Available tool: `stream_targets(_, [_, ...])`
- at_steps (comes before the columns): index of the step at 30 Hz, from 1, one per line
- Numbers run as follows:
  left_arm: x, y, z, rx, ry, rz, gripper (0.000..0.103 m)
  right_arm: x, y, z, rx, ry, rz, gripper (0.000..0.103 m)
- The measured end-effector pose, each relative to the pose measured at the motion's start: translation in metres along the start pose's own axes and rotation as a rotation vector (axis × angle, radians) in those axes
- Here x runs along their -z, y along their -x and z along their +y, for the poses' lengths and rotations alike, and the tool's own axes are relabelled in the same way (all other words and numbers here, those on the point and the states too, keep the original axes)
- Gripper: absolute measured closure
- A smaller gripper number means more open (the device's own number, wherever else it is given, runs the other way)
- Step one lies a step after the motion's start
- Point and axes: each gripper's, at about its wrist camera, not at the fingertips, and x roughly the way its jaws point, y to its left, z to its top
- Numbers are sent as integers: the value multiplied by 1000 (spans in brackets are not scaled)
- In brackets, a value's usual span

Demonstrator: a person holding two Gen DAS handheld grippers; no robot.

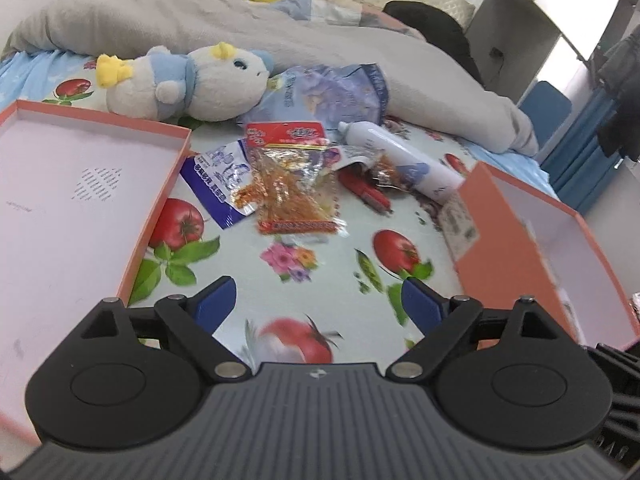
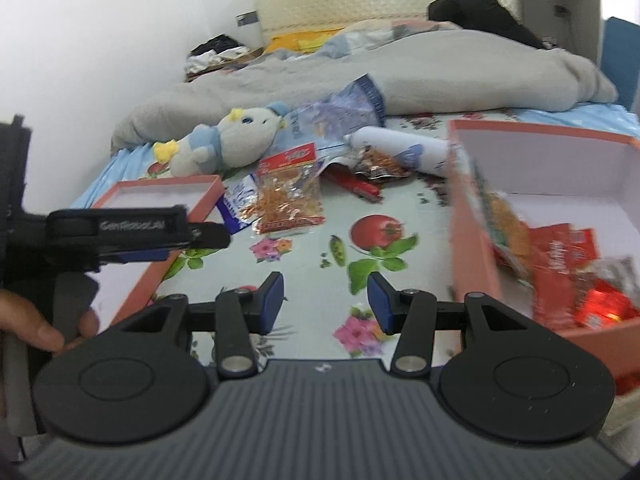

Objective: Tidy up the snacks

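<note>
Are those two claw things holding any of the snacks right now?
No. Both are empty: the left gripper stands wide open over the bedsheet, and nothing sits between the right gripper pads either.

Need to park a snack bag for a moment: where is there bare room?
Free: the fruit-print sheet between the shallow orange lid and the orange box, and the lid's floor. Crowded: the snack packets by the white tube; box already holds packets.

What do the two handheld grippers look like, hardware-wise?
The left gripper and right gripper match: ribbed dark grey body with a small white logo, black linkage arms on silver pivot pins, round black side discs, blue pads. From the side, the left one carries white lettering and a grey handle. No cables or sleeves are visible.
</note>
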Motion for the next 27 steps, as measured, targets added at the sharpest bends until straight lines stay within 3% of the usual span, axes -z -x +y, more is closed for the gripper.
stream_targets(11, [-35, -89, 13, -7, 1, 26, 11, -23, -84, -13, 90, 45, -45, 54])
stream_targets(16, [-47, -120, 25, 33, 34, 52, 12, -23, -123, -18, 104, 23, -35, 54])
stream_targets(27, [-69, -151, 25, 13, -36, 51, 16, -41, -185, -34, 184, 29, -44, 54])
